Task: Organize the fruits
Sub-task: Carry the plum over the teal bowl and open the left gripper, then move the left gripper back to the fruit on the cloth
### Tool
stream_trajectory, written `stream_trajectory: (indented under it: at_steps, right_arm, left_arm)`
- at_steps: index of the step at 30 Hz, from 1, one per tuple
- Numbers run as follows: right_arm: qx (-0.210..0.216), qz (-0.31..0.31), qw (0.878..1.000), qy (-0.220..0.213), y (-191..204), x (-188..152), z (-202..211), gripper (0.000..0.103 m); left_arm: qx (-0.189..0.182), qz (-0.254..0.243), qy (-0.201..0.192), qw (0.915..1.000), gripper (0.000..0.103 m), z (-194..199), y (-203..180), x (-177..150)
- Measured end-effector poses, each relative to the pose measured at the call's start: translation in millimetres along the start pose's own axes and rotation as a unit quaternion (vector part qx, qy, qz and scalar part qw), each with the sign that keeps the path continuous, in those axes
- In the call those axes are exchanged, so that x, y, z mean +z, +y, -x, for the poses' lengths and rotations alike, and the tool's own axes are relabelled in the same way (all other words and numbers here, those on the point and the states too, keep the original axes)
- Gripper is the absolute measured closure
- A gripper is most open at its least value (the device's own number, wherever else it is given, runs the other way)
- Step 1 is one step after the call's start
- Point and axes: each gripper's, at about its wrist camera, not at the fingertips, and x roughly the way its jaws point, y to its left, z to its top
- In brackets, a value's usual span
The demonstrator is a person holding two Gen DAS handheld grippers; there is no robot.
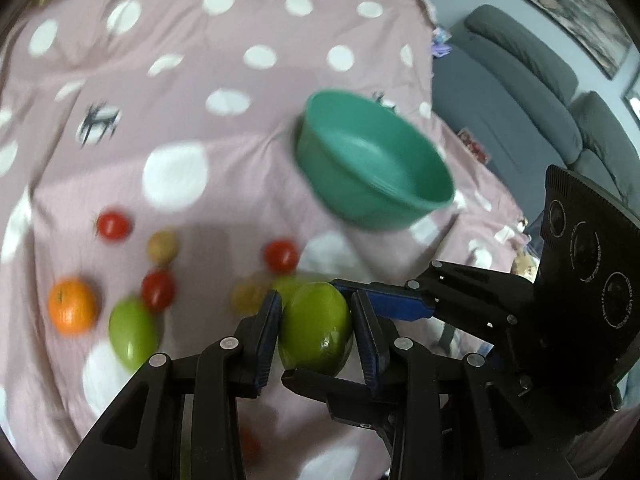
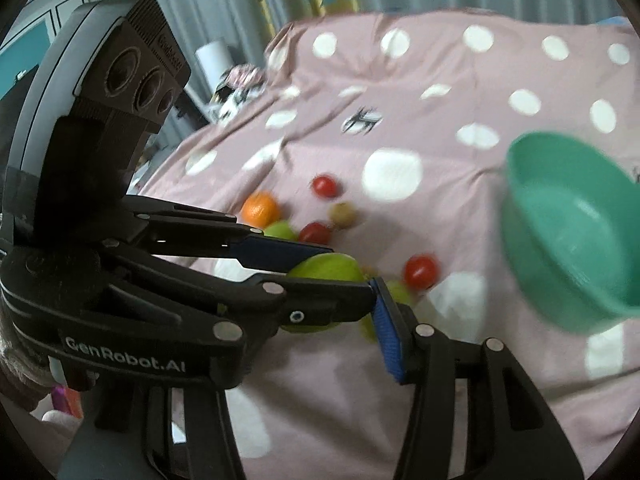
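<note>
A pink bedspread point(image 1: 248, 128) dotted with white spots carries a teal-green bowl point(image 1: 372, 160), red tomatoes point(image 1: 114, 225), an orange point(image 1: 72, 305) at nine o'clock, and glossy green fruit point(image 1: 132, 332); the sofa point(image 1: 520, 92) is grey.

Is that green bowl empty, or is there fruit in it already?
Empty. The green bowl shows only its bare inside in both views; the fruit lies on the spotted cloth.

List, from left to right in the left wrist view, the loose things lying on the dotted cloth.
Orange → green fruit → red tomato → green bowl.
</note>
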Motion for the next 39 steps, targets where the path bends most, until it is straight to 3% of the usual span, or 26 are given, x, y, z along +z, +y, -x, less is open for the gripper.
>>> stream_trajectory:
  at_steps: [8,12,18,23,25,27,28,31,35,39]
  right_arm:
    - [-0.053,-0.012,0.997,-0.063,-47,32,38,0.052]
    - [-0.079,-0.021,0.993,-0.08,-74,40,52,0.052]
    - [-0.093,-0.055,0.992,-0.067,-112,42,45,0.053]
    - [-0.096,-0.081,0.991,-0.052,-127,37,33,0.049]
    - [-0.1,-0.088,0.99,-0.047,-128,34,29,0.038]
    - [-0.101,-0.095,0.989,-0.048,-130,33,31,0.031]
    - [-0.1,-0.1,0.989,-0.051,-130,32,33,0.032]
    - [-0.103,-0.111,0.986,-0.064,-130,24,47,0.03]
    - [-0.108,-0.123,0.984,-0.073,-129,14,65,0.025]
    - [-0.102,-0.133,0.983,-0.074,-122,3,74,0.023]
  left_arm:
    - [-0.016,-0.065,-0.032,0.9972,0.067,-16,-37,63]
    - [-0.042,-0.071,-0.036,0.9959,0.067,-37,-48,90]
    - [-0.043,-0.072,-0.023,0.9962,0.067,-72,-53,108]
    - [-0.046,-0.042,-0.007,0.998,0.067,-88,-43,111]
    - [-0.027,-0.045,-0.008,0.9986,0.058,-89,-43,110]
    - [-0.013,-0.044,-0.012,0.9989,0.022,-86,-39,109]
    - [-0.009,-0.039,-0.016,0.9991,0.017,-82,-36,108]
    - [-0.005,-0.027,-0.023,0.9994,0.014,-66,-23,103]
    - [0.03,-0.014,-0.035,0.9988,0.006,-44,-4,94]
    - [0.065,0.013,-0.044,0.9968,0.005,-15,25,77]
